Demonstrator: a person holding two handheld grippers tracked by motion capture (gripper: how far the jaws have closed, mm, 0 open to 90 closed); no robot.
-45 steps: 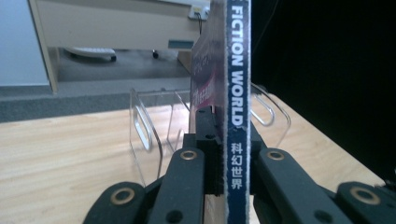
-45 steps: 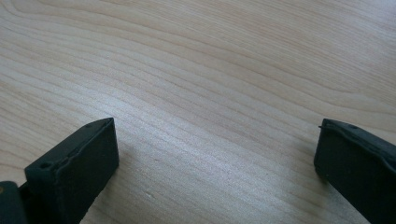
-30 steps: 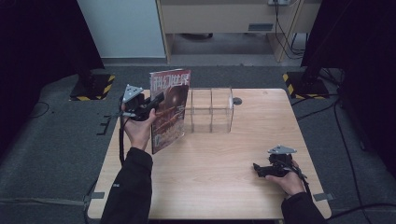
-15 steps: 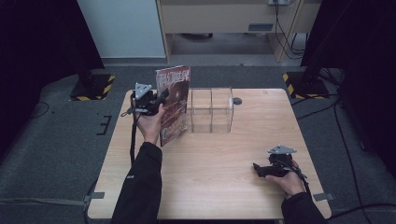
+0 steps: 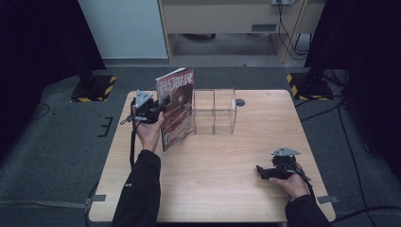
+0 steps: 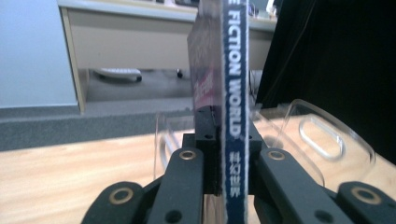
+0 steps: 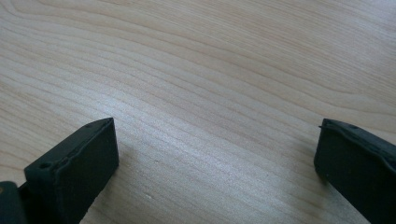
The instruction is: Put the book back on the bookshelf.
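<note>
**Magazine held on edge beside the clear rack**

So here's what we've got. The left gripper (image 5: 163, 105) is clamped tight on the spine of a magazine (image 5: 177, 106), and we can see both black jaws squeezing it from either side in the left gripper view, where the blue spine (image 6: 235, 116) runs straight up the middle of the frame. The magazine stands on edge, long axis running up and down with a slight lean, cover facing us and the person's side of the table (image 5: 213, 179). Its top edge points up and away toward the far wall; its bottom corner sits close to the tabletop, though we can't tell whether it actually touches.

Just beside it, on the right in the high view, sits a clear plastic rack (image 5: 215, 111) with a divider down the middle. Both compartments look empty from what we can make out, but the clear walls make that hard to judge. The magazine is outside it, against or nearly against its left end; we can't say which.

The spine lettering is cut off at the top, and the jaws hide the lower part.

The right gripper (image 5: 265, 171) rests low near the table's right front, jaws spread wide with bare wood between them, holding nothing.
</note>
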